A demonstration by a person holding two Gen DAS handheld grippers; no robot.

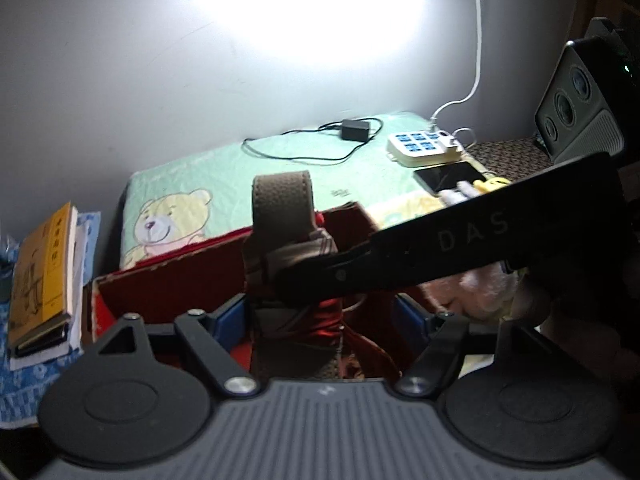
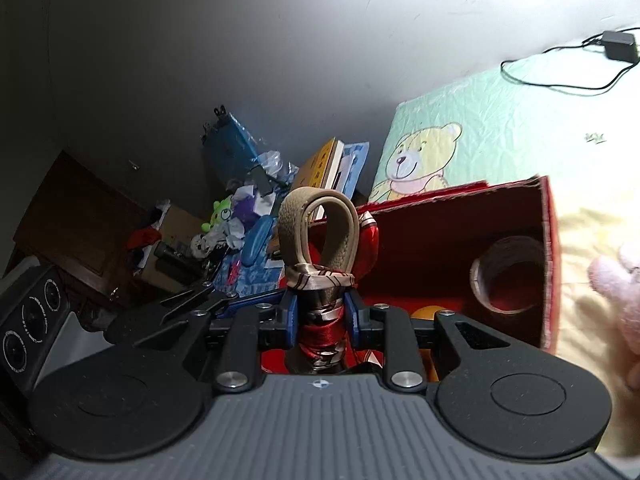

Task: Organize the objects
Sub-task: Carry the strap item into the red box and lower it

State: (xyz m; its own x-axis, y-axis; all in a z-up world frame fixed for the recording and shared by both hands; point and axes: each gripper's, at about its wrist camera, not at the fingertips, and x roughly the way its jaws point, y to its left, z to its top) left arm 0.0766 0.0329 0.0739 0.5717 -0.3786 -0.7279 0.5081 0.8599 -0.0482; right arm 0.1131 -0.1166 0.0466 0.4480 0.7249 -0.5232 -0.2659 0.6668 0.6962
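Red scarf bundle (image 2: 320, 320) (tan-strapped) pinched in right tool (image 2: 320, 316).

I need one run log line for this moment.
right gripper: shut on scarf bundle | left gripper: open around it | red box: behind

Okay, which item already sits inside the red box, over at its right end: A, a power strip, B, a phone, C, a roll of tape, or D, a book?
C: the right wrist view shows a roll of tape lying inside the red box against its right wall.
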